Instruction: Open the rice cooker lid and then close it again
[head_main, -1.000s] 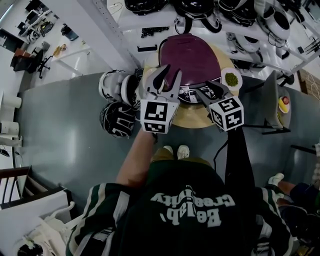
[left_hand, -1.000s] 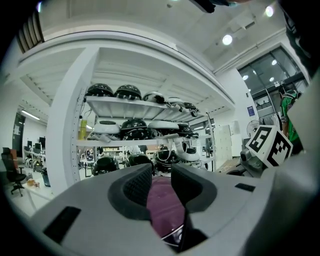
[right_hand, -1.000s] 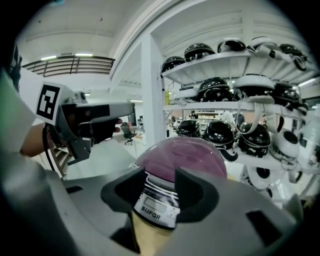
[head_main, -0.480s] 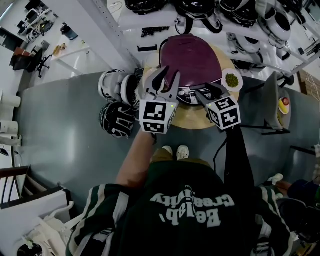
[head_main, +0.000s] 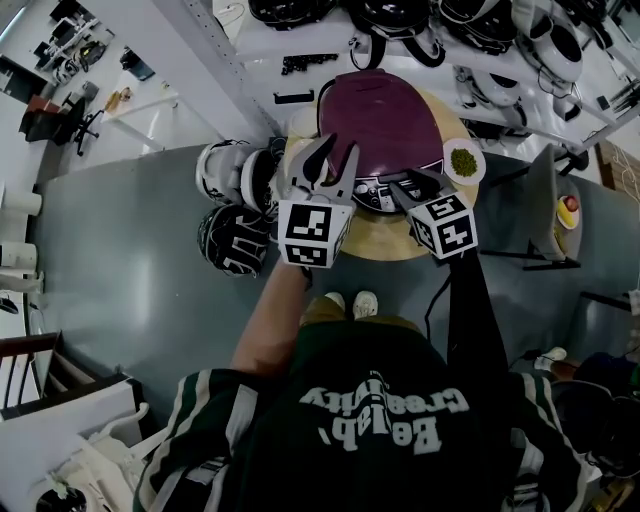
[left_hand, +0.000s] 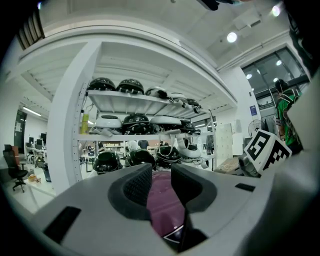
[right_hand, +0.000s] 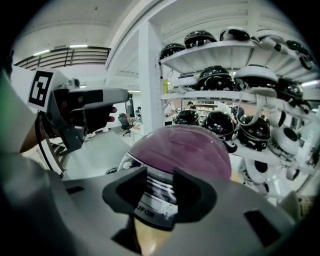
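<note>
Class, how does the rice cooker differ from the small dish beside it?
The rice cooker is large and purple-lidded; the dish is small and white. The cooker is shut; the dish lies open, holding something green. The cooker sits in the middle; the dish sits at the right edge. Both rest on the round table.

I count one rice cooker (head_main: 380, 115), one round wooden table (head_main: 375, 235), one small dish (head_main: 463, 160) of green bits, two grippers, left gripper (head_main: 338, 150) and right gripper (head_main: 412, 183), and three helmets (head_main: 232, 238) on the floor, with too many more to count on the shelves (head_main: 330, 40).
</note>
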